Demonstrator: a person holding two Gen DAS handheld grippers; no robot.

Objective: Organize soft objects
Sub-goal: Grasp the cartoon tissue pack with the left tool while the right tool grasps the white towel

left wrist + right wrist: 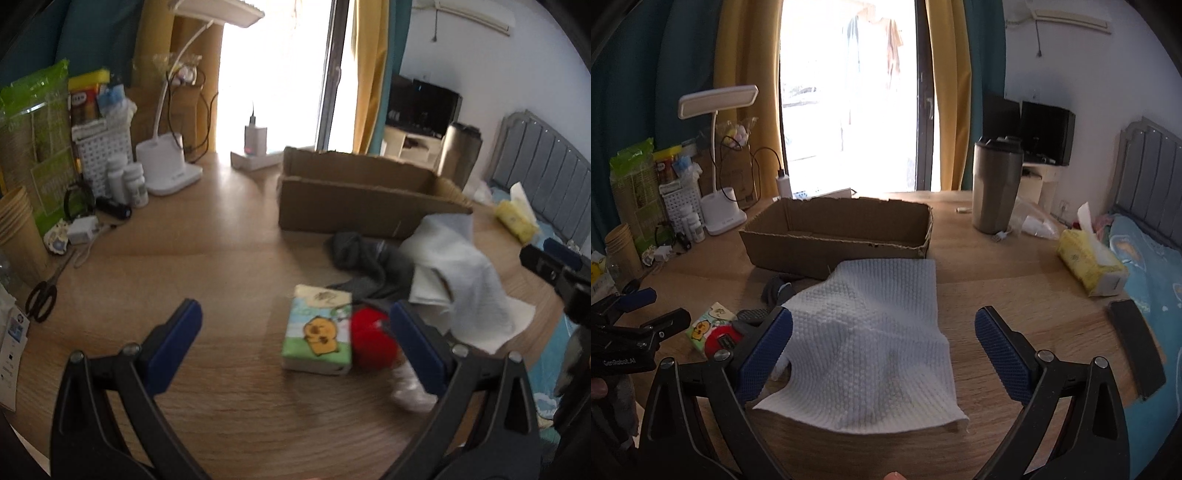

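A shallow cardboard box (836, 230) is taken as the landmark on the wooden desk (1015, 273). Behind its left end a white desk lamp (718, 155) and a clutter of bottles are seen; behind its right end stands a steel tumbler (995, 186), and well off to the right lies a yellow tissue pack (1089, 264).

In front of the box a white embossed cloth (875, 343) is spread flat — its long axis runs away from the box toward the camera, its near edge curled. Its left side is draped over a dark grey garment (369, 258), beside which a cartoon-printed tissue packet (319, 330) and a red soft object (371, 343) are found, touching each other.

The right gripper (884, 349) is held wide apart over the cloth, nothing gripped. The left gripper (295, 341) is likewise spread wide — the packet lies between its fingers.
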